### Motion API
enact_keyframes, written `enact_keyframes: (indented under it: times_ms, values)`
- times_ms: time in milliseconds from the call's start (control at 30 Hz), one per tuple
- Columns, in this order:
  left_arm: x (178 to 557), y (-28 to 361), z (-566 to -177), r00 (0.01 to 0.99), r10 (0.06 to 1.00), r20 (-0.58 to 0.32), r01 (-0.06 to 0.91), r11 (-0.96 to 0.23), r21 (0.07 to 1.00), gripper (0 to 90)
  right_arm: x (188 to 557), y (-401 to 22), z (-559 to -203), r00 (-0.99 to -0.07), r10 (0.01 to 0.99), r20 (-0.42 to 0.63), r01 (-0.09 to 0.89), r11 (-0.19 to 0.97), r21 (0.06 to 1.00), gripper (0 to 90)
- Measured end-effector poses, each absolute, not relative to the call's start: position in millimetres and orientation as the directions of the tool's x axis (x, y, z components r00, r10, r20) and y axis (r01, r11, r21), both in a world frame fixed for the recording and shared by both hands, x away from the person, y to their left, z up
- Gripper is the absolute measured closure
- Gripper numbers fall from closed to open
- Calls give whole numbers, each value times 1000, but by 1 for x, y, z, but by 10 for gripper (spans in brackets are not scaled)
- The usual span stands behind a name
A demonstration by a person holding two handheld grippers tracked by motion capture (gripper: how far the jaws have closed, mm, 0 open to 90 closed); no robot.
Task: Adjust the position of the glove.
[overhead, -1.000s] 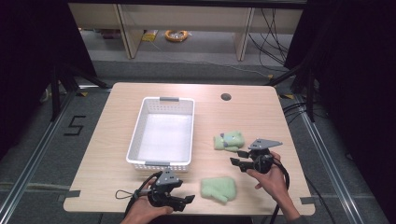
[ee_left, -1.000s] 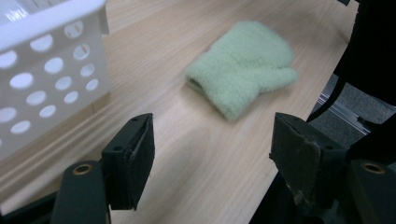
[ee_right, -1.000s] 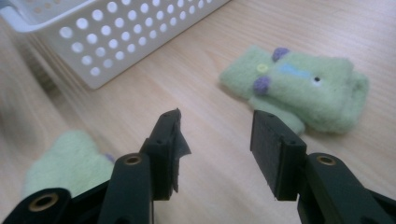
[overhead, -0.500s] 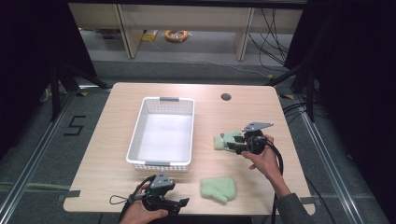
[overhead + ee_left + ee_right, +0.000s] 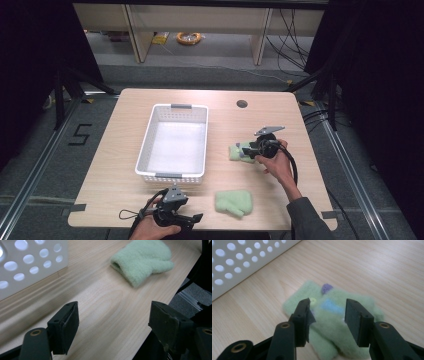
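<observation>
Green fleece mitten with coloured patches (image 5: 332, 315): flat on table (image 5: 300, 120), just right of white basket (image 5: 145, 150); right gripper (image 5: 327, 315) over it, jaws half-spread, closing, pads apart from cloth. Plain green mitten (image 5: 234, 202): near front edge. Left gripper (image 5: 112, 325): jaws wide, empty.

- Light wood table (image 5: 150, 200) with rounded corners, dark round hole (image 5: 242, 104) near its far edge.
- Grey floor (image 5: 210, 60), a black "5" mark (image 5: 80, 135) at left.
- Beige shelf unit (image 5: 200, 20) behind, orange cable coil (image 5: 189, 37) under it.
- Black curtains (image 5: 380, 75) both sides, dim room.
</observation>
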State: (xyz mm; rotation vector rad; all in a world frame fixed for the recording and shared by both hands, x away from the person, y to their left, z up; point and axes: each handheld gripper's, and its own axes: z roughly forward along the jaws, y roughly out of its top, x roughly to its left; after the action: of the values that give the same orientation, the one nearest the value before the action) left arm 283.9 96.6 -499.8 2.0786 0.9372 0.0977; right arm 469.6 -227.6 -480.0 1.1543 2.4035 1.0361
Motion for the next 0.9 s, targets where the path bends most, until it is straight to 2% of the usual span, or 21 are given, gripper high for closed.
enact_keyframes:
  times_ms: [33,167,200,300,467,567,733,800,833,900]
  values:
    - [285,99,-499,734,641,-226,575,-408,709,238,470,-226,-478,-643,762,69,582,428,692,564]
    - [285,98,-499,720,651,-240,584,-382,716,238,478,-220,-487,-645,763,45,572,442,691,565]
    - [285,98,-499,720,652,-238,584,-385,714,239,478,-220,-487,-643,763,64,601,451,660,565]
    - [284,99,-499,724,647,-239,587,-397,706,238,482,-222,-495,-631,770,93,610,417,674,583]
    - [284,97,-500,722,647,-245,587,-385,713,239,482,-225,-498,-646,759,85,595,430,678,602]
    - [284,97,-500,719,649,-249,588,-377,716,240,481,-224,-500,-639,763,97,600,416,683,656]
    - [284,97,-500,718,649,-250,589,-375,716,243,482,-227,-502,-648,758,69,580,434,689,812]
    - [284,98,-499,725,644,-243,584,-389,712,244,481,-226,-503,-631,771,89,592,404,698,839]
    - [284,99,-499,729,642,-237,582,-399,709,245,480,-227,-500,-639,764,86,599,424,679,846]
    - [285,100,-499,734,638,-232,579,-409,706,246,480,-225,-504,-633,770,82,575,397,715,852]
